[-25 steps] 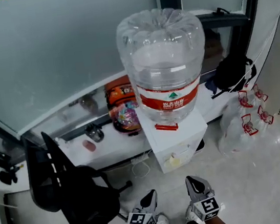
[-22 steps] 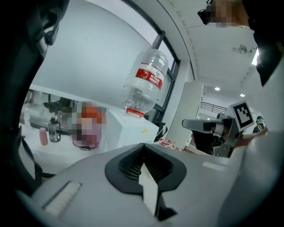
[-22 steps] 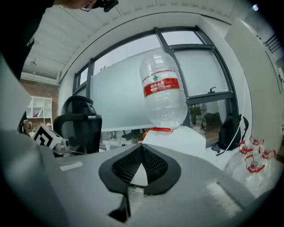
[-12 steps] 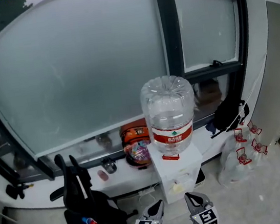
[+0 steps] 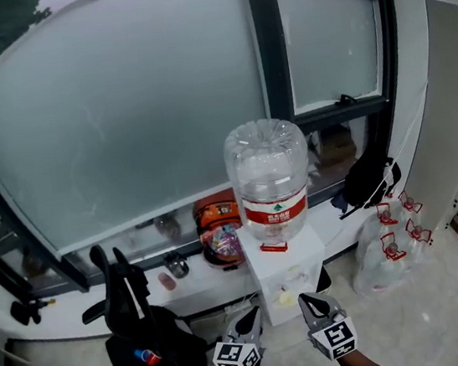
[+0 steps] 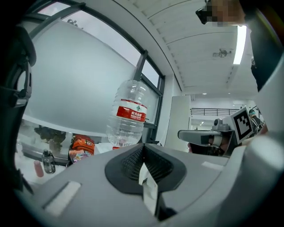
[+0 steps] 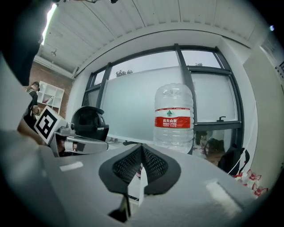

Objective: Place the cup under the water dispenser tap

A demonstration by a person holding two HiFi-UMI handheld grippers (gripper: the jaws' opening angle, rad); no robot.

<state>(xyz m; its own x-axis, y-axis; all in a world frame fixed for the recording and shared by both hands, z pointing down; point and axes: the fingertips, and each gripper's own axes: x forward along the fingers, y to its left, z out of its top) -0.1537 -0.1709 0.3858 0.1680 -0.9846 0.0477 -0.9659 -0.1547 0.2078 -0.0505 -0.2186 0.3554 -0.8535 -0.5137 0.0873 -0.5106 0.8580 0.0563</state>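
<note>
A white water dispenser (image 5: 289,273) stands by the window sill, with a large clear bottle (image 5: 268,177) on top and a red tap (image 5: 274,248) at its front. No cup shows in any view. My left gripper (image 5: 251,313) and right gripper (image 5: 307,301) are side by side at the bottom of the head view, just in front of the dispenser and pointing level at it. Both have their jaws together with nothing between them. The bottle (image 6: 128,117) rises beyond the left gripper (image 6: 143,148), and the bottle (image 7: 174,117) also stands beyond the right gripper (image 7: 141,150).
A black office chair (image 5: 139,334) stands left of the dispenser. On the sill (image 5: 192,280) lie an orange bag (image 5: 219,230) and a small bottle (image 5: 175,266). A black bag (image 5: 368,179) and white plastic bags (image 5: 387,257) sit to the right, near a grey wall panel (image 5: 455,104).
Both grippers have risen, staying shut. The head view has pulled back and up, so the dispenser looks smaller and more of the window shows.
</note>
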